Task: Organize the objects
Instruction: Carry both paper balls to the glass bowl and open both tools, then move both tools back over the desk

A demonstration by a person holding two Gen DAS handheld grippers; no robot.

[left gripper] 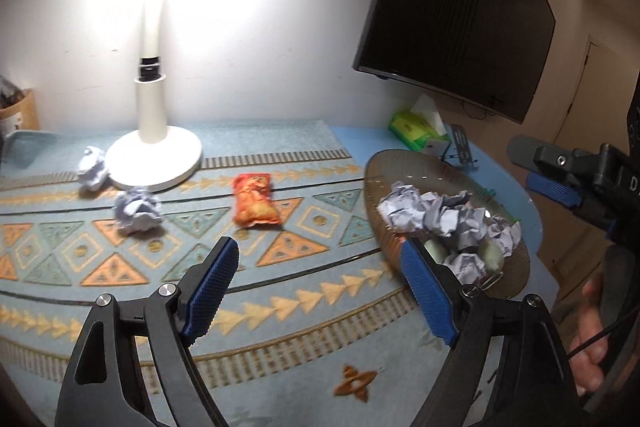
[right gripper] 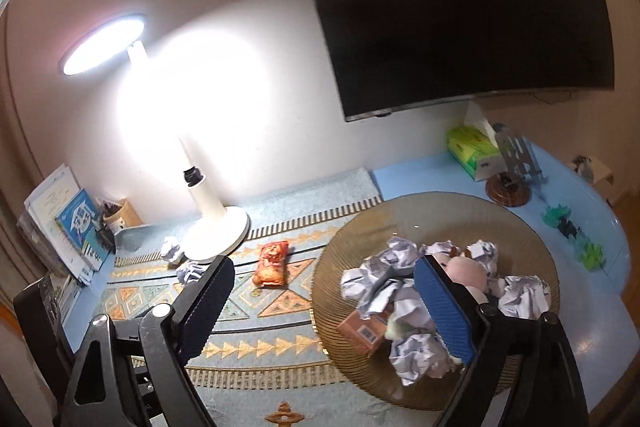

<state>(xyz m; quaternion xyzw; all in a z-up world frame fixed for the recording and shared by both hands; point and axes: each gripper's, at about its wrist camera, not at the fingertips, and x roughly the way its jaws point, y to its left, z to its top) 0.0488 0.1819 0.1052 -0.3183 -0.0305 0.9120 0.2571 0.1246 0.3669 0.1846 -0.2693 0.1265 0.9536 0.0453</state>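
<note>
On the ribbed tray (right gripper: 340,247) at your right, most of the job looks done: a heap of crumpled paper balls (right gripper: 384,267), a small box and a soft toy already sit there. Left on the patterned cloth (left gripper: 280,307) are two paper wads (left gripper: 136,211) near the lamp base (left gripper: 160,151) (one touching it) and the orange snack packet (left gripper: 254,201). Your left gripper (left gripper: 320,291) and right gripper (right gripper: 324,307) both stand spread and empty.

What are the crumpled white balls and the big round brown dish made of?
Crumpled white balls: most likely paper, matte, with sharp creases and folds. Big round brown dish: looks like tinted glass or clear plastic, since it shines, has fine ribs and the patterned cloth shows through it.
</note>
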